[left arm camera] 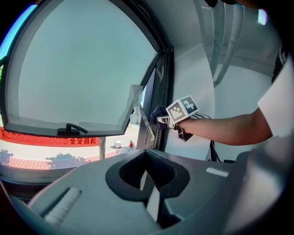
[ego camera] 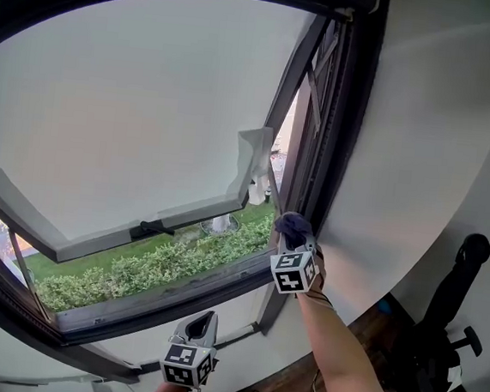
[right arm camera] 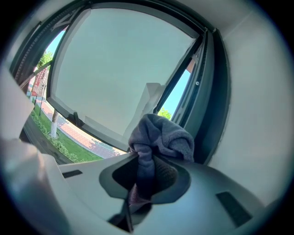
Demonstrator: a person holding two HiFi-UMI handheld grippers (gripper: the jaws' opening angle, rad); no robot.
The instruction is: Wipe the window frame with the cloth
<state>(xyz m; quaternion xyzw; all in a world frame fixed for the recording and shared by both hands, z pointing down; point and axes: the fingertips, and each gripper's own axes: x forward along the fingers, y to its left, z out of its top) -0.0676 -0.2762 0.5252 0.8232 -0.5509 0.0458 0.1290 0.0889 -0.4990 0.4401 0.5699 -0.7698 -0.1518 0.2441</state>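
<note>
the soft, light cloth (right arm camera: 158, 137), pinched at its bunched middle by the right gripper (right arm camera: 138, 181) near the window frame (ego camera: 314, 154), should flop easily, while the left gripper (left arm camera: 149, 190) has its jaws pressed together.

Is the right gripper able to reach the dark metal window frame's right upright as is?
Probably yes. The right gripper, shut on the bunched purple-grey cloth, sits close beside the right upright of the dark metal window frame, with nothing between them. Contact unclear.
</note>
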